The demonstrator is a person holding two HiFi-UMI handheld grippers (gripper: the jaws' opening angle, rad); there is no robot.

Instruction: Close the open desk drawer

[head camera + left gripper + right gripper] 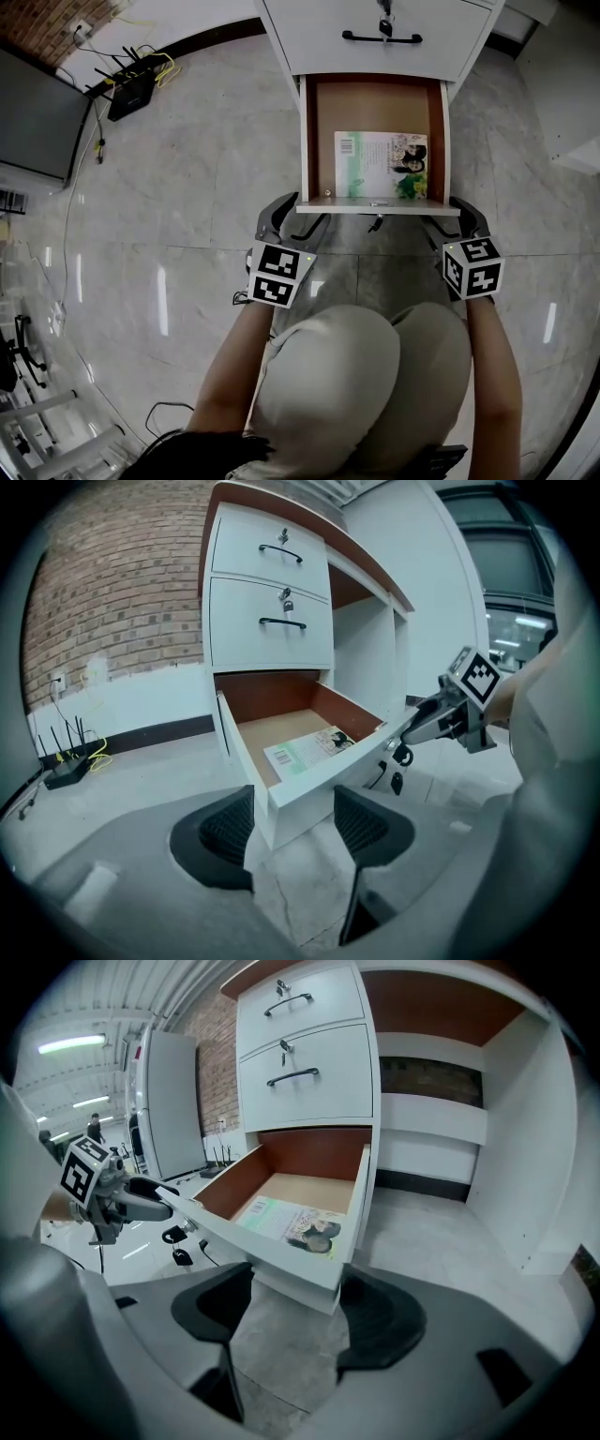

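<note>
The bottom desk drawer (375, 205) stands pulled out, white outside and brown inside, with a green-and-white booklet (382, 165) lying flat in it. My left gripper (292, 217) is at the drawer's front left corner and my right gripper (457, 217) at its front right corner. In the left gripper view the jaws (295, 822) are open and straddle the drawer's corner (281, 803). The right gripper view shows the same: open jaws (300, 1307) on either side of the other corner (319, 1283). A small bunch of keys (176, 1241) hangs from the drawer front.
Two shut drawers with black handles (382, 37) sit above the open one. A black router (129, 94) with cables lies on the floor at far left, beside a dark panel (37, 117). The person's knees (356, 375) are just behind the grippers. The desk's leg space (450, 1166) opens to the right.
</note>
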